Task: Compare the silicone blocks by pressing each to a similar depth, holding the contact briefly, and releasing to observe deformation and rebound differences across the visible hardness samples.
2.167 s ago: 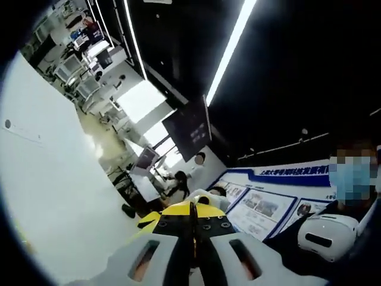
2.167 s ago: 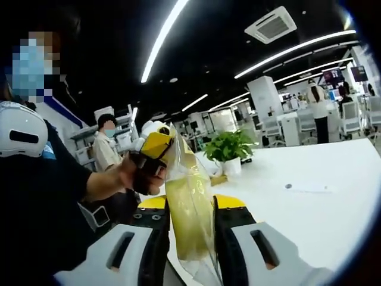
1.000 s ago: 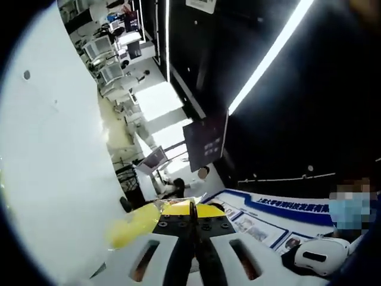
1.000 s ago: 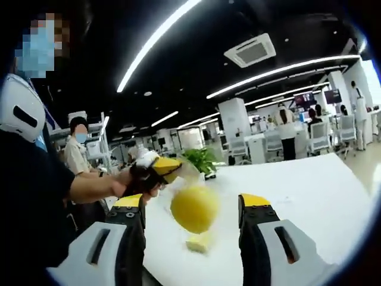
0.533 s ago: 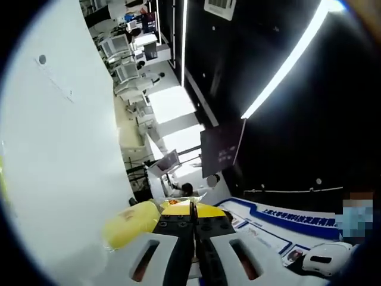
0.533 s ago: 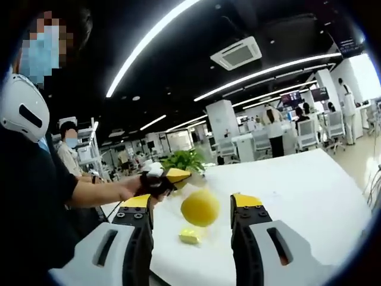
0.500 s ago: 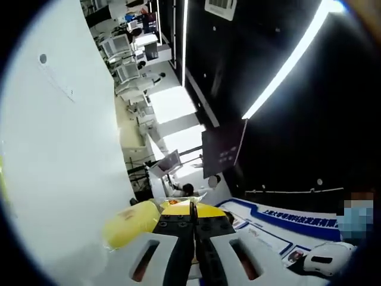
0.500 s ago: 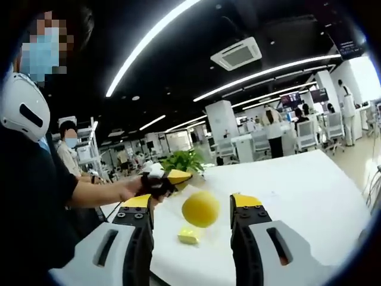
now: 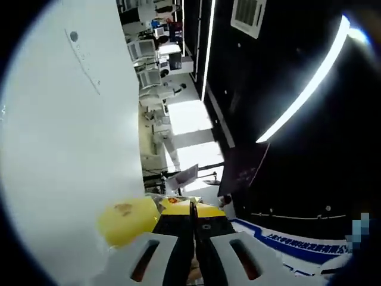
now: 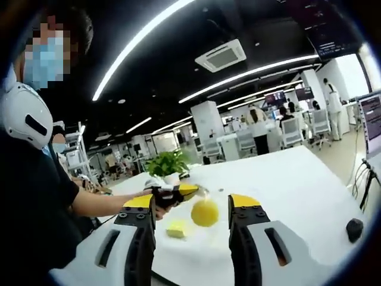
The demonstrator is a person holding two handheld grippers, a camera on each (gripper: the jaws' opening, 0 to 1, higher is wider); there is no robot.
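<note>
Pressing looks not started yet. Left gripper (image 10: 189,191) has its jaws pinched together, apparently on the clear bag with the yellow ball (image 10: 205,212) hanging above the table (image 10: 286,179), probably to empty it. Right gripper (image 10: 193,205) is spread wide, empty. Yellow block (image 10: 176,229) lies at its 10 o'clock.

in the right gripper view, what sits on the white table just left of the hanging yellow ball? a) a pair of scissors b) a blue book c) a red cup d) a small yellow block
d: a small yellow block lies on the table just left of the ball, between the open right gripper's jaws.
</note>
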